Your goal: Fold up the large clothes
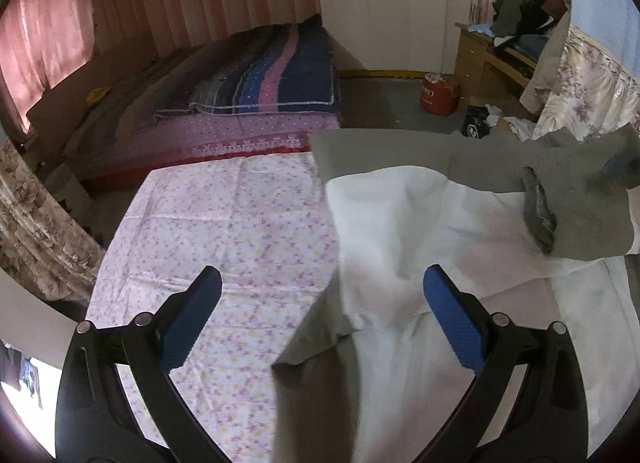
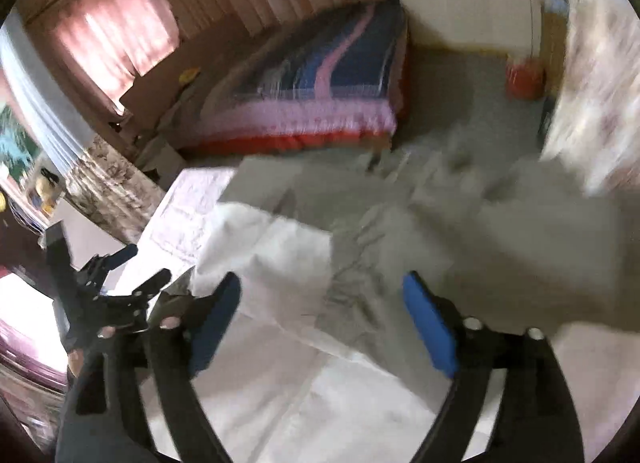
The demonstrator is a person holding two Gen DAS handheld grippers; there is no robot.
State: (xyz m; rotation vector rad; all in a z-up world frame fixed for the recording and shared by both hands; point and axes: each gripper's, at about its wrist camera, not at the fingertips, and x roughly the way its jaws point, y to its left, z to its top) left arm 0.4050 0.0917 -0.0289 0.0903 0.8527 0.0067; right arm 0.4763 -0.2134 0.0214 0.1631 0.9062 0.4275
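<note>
Floral-sheeted table (image 1: 224,231) carries grey-white garment (image 1: 420,223).

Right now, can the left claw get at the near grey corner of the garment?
Probably yes: the left claw is open, and the grey corner lies uncovered on the floral sheet just ahead.

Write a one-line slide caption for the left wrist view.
Open left gripper hovering above a grey-and-white garment spread on a floral-print sheet, jaws empty.

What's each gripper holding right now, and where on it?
Nothing. Left gripper and right gripper are both open, above the garment, jaws apart with no cloth pinched.
</note>
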